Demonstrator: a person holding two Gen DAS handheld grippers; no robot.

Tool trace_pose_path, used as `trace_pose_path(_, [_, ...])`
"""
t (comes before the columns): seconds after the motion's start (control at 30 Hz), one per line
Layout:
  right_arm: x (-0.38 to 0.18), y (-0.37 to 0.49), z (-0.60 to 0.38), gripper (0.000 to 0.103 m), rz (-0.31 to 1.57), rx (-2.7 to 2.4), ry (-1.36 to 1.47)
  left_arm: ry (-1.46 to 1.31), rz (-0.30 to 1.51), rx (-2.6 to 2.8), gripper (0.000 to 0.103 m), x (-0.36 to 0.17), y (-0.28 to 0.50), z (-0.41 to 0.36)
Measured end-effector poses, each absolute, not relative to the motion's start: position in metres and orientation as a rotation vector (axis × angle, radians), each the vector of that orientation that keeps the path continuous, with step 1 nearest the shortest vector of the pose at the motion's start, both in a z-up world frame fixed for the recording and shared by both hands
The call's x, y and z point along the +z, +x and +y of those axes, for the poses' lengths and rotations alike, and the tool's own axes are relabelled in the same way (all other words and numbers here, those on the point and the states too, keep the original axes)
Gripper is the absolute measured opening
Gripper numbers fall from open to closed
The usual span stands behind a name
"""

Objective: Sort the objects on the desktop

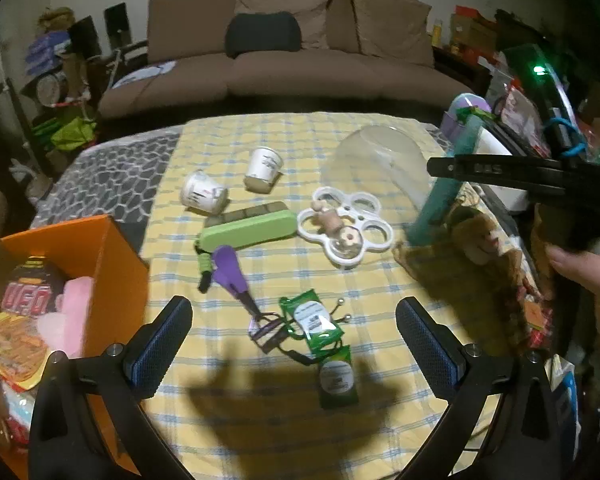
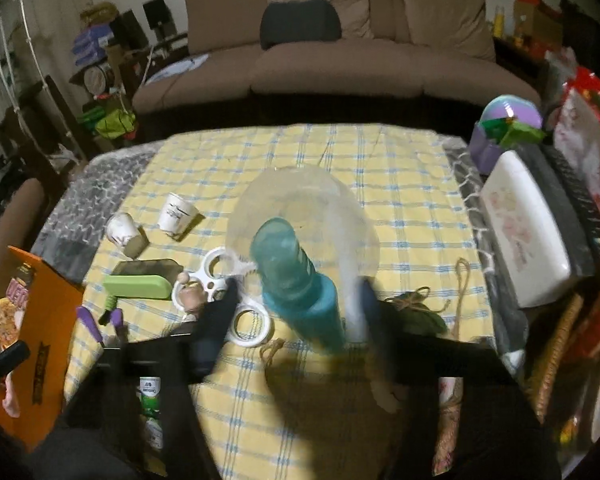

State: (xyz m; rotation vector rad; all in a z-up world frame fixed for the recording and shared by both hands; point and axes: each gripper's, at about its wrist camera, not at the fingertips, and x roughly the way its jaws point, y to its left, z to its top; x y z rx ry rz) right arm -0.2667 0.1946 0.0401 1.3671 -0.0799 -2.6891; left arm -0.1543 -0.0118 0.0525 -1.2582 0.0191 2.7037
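While the left gripper hung wide open and empty near the tablecloth's front edge, above light, crinkly green packets, the right gripper held a teal bottle by its lower body toward the right edge; rigid, smooth, probably slippery, so mid-body grip looked safest.

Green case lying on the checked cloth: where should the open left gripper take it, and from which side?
Grip the green case across its narrow width, near the middle, coming down from above with the left gripper. It lies flat, long and slim, with a dark block along its far edge, so lengthwise jaws would probably not span it.
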Motion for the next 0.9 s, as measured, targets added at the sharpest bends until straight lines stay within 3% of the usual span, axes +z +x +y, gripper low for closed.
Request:
trace_pose_path(0.17, [0.055,-0.257,0.202,0.031,-0.114,-2.693,1.325,-1.23,0.044,2.668,0.103,0.054,-0.152,-0.003])
trace_pose_path(0.37, [0.127,-0.212,0.184,0.031,-0.105,-2.583,1.238,-1.099,0.062,2.636,0.103,0.079,-0.128,0.006])
trace_pose_path(0.5, [0.187,-0.163,0.146,0.031,-0.106,-2.422,1.185,-0.998,0.107,2.625,0.103,0.108,-0.101,0.001])
trace_pose_path(0.73, [0.234,-0.109,0.057,0.031,-0.138,-2.17,1.174,-0.932,0.189,2.693,0.101,0.147,-0.043,-0.051])
trace_pose_path(0.77, [0.235,-0.103,0.041,0.031,-0.132,-2.139,1.18,-0.931,0.17,2.69,0.096,0.149,-0.036,-0.063])
trace_pose_path(0.8, [0.235,-0.099,0.026,0.031,-0.132,-2.11,1.185,-0.943,0.132,2.67,0.077,0.15,-0.031,-0.079])
trace_pose_path(0.83, [0.234,-0.093,0.012,0.031,-0.13,-2.093,1.186,-0.978,0.086,2.65,0.039,0.151,-0.028,-0.095])
trace_pose_path(0.9, [0.229,-0.086,-0.017,0.032,-0.095,-2.073,1.19,-1.043,-0.003,2.625,0.037,0.149,-0.027,-0.123])
